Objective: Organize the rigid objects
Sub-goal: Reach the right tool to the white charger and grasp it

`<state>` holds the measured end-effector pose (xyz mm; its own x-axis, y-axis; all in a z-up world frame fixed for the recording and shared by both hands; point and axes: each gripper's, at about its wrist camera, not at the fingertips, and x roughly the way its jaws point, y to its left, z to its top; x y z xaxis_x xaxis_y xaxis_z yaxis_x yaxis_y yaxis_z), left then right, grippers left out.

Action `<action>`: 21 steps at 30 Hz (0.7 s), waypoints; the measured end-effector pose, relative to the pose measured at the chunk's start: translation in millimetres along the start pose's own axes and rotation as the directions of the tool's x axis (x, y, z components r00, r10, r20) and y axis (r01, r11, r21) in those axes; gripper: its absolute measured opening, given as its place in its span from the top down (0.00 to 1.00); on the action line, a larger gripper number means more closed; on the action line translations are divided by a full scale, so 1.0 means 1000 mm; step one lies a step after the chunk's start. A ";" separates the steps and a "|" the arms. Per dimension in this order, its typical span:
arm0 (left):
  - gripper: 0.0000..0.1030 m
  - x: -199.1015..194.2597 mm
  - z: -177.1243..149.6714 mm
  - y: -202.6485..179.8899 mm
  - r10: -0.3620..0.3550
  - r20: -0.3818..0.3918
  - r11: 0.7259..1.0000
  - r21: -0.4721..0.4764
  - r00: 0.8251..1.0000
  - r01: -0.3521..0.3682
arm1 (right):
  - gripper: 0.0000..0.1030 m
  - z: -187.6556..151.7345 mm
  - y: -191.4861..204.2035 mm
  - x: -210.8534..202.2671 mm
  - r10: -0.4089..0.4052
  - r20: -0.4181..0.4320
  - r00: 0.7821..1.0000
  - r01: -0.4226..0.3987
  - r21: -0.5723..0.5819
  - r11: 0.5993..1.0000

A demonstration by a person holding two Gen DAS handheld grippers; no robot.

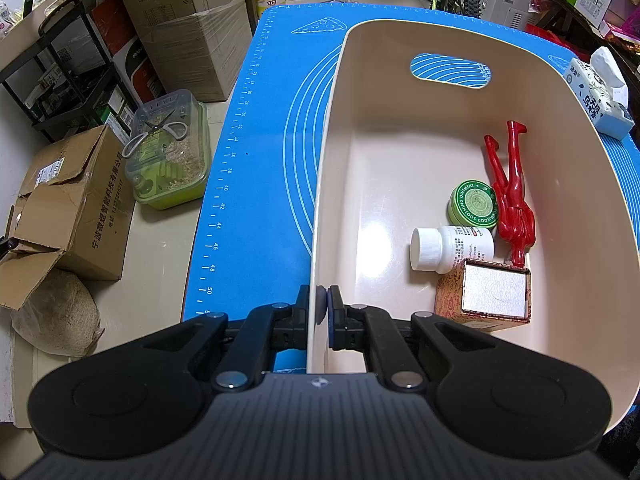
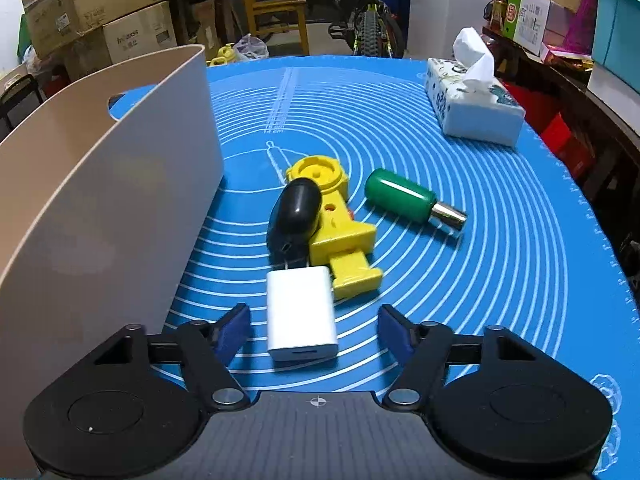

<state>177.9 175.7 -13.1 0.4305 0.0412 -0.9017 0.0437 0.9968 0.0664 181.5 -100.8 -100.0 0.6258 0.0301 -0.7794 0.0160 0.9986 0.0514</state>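
On the left wrist view, our left gripper (image 1: 322,303) pinches the near wall of the beige bin (image 1: 400,60), which holds a red figurine (image 1: 512,192), green tin (image 1: 474,205), white bottle (image 1: 450,248) and small box (image 1: 488,296). On the right wrist view, our right gripper (image 2: 314,330) spreads open around a white charger (image 2: 300,314) on the blue mat (image 2: 500,280), near a yellow toy (image 2: 340,236), black case (image 2: 294,216) and green bottle (image 2: 404,196).

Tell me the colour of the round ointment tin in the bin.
Green, with a paler green rim; the ointment tin shows best in the left wrist view.
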 end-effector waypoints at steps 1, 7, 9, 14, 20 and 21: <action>0.91 0.000 0.000 0.000 0.000 0.000 1.000 0.000 1.000 0.000 | 0.32 -0.001 0.003 0.000 -0.007 0.006 1.000 0.007 -0.010 1.000; 0.91 0.000 0.000 0.000 0.001 0.000 1.000 0.000 1.000 -0.001 | 0.58 -0.001 0.012 -0.001 -0.011 0.023 1.000 0.012 -0.068 0.998; 0.91 0.000 0.000 0.000 0.000 0.000 1.000 -0.001 1.000 0.000 | 0.58 0.000 0.014 -0.002 -0.003 0.016 1.000 0.005 -0.077 0.997; 0.91 0.000 0.000 -0.001 0.000 0.000 1.000 -0.001 1.000 0.000 | 0.58 -0.003 0.014 -0.009 0.008 0.015 1.000 -0.006 -0.094 0.996; 0.91 0.000 0.000 0.000 0.000 0.000 1.000 -0.001 1.000 0.000 | 0.59 0.000 0.015 -0.028 0.025 0.043 0.999 -0.021 -0.091 0.996; 0.91 0.000 0.000 0.000 0.000 0.001 1.000 -0.001 1.000 0.000 | 0.59 0.002 0.015 -0.033 0.027 0.052 0.998 -0.023 -0.087 0.996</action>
<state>177.8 175.5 -12.9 0.4311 0.0407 -0.9014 0.0427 0.9969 0.0654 162.8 -87.1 -72.8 0.6661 0.0549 -0.7439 -0.0661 0.9977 0.0145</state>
